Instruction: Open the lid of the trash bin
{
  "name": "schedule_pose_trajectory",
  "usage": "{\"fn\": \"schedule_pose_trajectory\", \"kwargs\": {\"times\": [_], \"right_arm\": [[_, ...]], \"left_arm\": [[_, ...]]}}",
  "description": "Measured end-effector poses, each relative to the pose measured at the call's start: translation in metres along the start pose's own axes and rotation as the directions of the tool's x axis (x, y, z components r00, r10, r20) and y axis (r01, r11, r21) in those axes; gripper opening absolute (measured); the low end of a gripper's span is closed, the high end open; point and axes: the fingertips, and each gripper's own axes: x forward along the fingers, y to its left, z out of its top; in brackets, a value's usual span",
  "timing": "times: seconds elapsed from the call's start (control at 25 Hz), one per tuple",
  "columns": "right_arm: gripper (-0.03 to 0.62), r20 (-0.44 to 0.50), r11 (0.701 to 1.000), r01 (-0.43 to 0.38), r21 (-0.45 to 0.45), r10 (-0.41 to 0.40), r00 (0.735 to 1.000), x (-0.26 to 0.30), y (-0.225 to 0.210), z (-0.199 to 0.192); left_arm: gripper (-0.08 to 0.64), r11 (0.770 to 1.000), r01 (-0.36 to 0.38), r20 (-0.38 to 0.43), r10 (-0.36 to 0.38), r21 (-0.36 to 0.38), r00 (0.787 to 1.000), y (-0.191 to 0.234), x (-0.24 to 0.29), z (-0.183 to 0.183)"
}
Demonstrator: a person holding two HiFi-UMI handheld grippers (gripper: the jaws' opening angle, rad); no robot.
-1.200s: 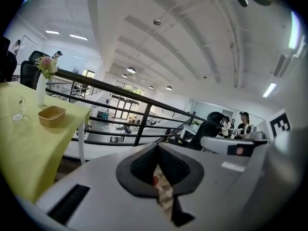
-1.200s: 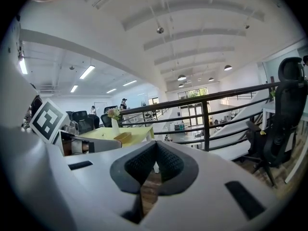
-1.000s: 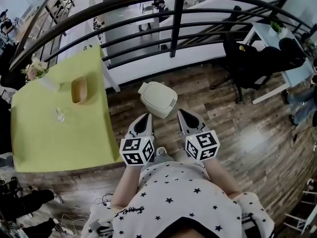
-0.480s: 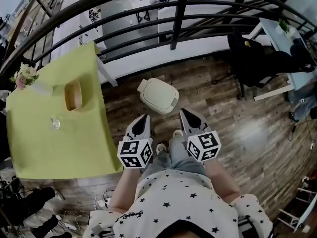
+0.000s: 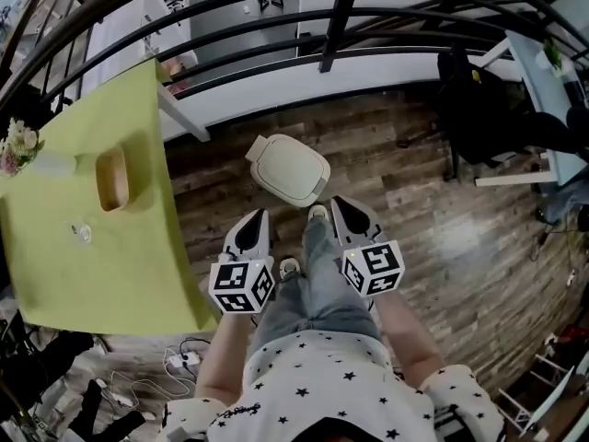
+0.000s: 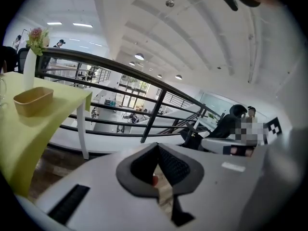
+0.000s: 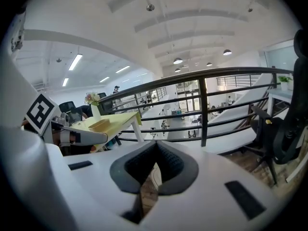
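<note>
Left gripper (image 5: 256,219) and right gripper (image 5: 340,206) side by side, both pinched closed, holding nothing. Just past them, white trash bin (image 5: 290,169), lid down.

The trash bin (image 5: 288,169) is moulded in smooth cream plastic with a soft sheen. The floor (image 5: 460,238) is laid in dark wood planks, glossy at the right. The far railing (image 5: 340,7) is finished in matt black metal. The left table (image 5: 83,274) is covered in smooth yellow-green cloth.
</note>
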Motion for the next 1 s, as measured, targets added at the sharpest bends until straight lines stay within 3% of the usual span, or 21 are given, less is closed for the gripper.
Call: {"fn": "schedule_pose_trajectory", "kwargs": {"times": [0.52,1.0], "right_arm": [[-0.006,-0.143,1.0,-0.011,0.001,0.011,0.99,0.079,-0.062,-0.072],[-0.006,-0.301,1.0,0.001,-0.005,-0.003,0.954,0.144,-0.1,-0.17]], "left_arm": [[0.012,0.998,-0.045,-0.067,0.042,-0.039,0.997,0.023,0.078,-0.038],[0.012,0.997,-0.06,-0.128,0.052,-0.058,0.99,0.049,0.124,-0.078]]}}
